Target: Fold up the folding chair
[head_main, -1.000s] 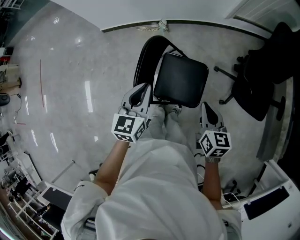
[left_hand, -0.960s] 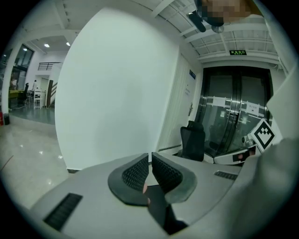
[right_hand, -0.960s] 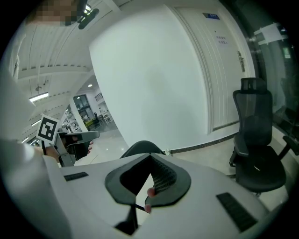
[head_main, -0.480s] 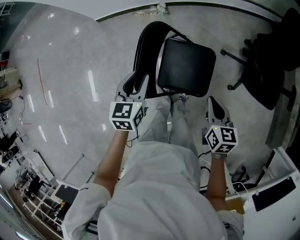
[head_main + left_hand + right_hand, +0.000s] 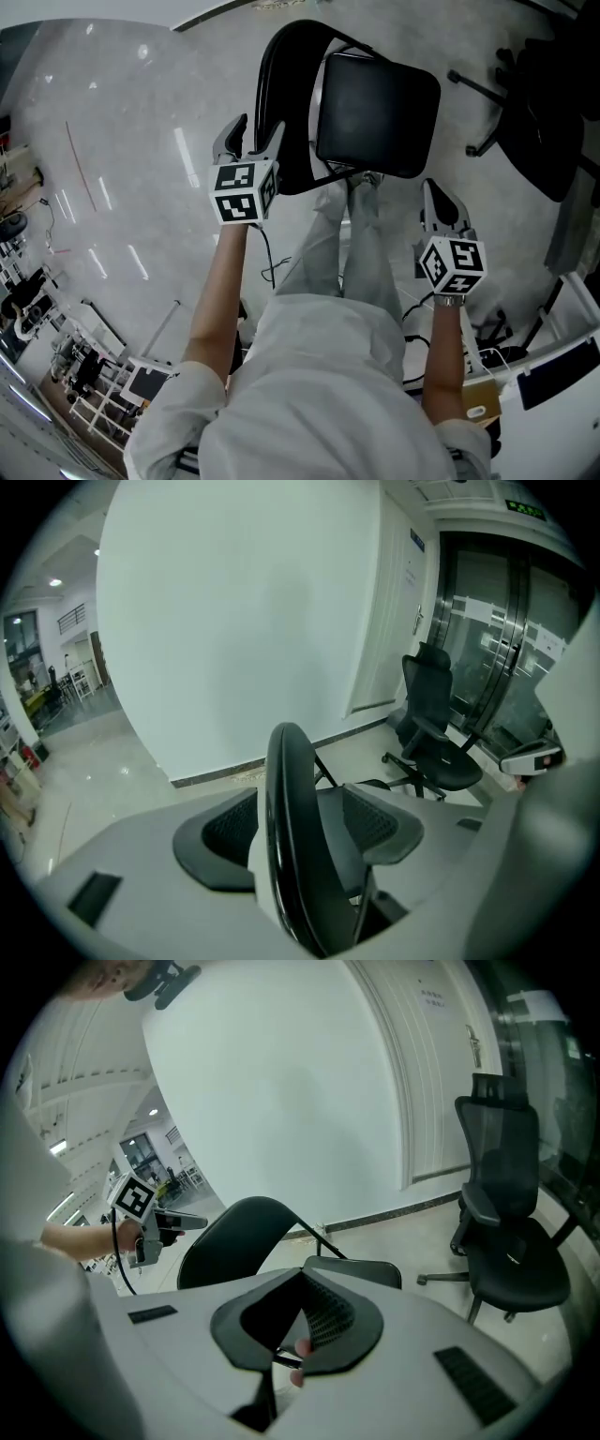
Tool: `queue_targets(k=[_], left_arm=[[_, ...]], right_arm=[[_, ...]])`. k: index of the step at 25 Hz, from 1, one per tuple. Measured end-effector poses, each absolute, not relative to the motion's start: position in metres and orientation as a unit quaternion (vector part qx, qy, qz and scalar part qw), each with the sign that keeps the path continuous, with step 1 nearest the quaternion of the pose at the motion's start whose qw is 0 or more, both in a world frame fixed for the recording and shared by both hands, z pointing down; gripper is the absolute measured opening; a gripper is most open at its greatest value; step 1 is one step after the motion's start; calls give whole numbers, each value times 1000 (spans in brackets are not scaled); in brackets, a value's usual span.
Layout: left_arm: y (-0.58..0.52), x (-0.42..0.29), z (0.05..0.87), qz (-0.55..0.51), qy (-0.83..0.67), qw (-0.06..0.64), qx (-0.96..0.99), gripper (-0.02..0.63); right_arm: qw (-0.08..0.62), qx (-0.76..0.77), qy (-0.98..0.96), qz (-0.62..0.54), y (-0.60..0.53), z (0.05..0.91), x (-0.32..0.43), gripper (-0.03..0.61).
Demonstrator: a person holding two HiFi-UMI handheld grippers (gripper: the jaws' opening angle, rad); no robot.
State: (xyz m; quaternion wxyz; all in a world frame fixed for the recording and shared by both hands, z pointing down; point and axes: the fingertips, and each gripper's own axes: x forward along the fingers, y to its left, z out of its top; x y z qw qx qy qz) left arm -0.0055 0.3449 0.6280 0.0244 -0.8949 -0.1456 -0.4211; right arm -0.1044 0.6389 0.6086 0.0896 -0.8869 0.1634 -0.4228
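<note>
The folding chair (image 5: 375, 112) and office chair (image 5: 539, 89) are black. The floor (image 5: 141, 159) is pale grey marble. The marker cubes (image 5: 242, 192) bear black-and-white squares.

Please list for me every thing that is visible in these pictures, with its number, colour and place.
folding chair: one, black, unfolded, on the floor in front of the person
office chair: one, black, right of the folding chair
floor: one, pale grey, glossy
wall: one, white, behind both chairs
left gripper: one, grey, jaws just opened, astride the backrest edge
right gripper: one, grey, shut, right of the folding chair
</note>
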Motion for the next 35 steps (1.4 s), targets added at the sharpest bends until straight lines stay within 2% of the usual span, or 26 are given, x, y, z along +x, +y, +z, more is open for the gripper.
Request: queue_targets(k=[6, 21, 24, 29, 35], left_arm=[[344, 7, 670, -451, -152, 30, -879, 287], [343, 20, 710, -479, -149, 29, -865, 284], [345, 20, 714, -492, -142, 36, -858, 266], [343, 20, 720, -516, -138, 20, -845, 198], [345, 21, 726, -540, -149, 9, -828, 181]], right_arm=[[87, -880, 157, -440, 650, 639, -102, -2], [80, -869, 136, -469, 688, 728, -106, -2], [92, -865, 136, -474, 700, 750, -104, -2], [144, -852, 112, -491, 721, 798, -99, -2], [178, -837, 109, -506, 739, 850, -91, -2]])
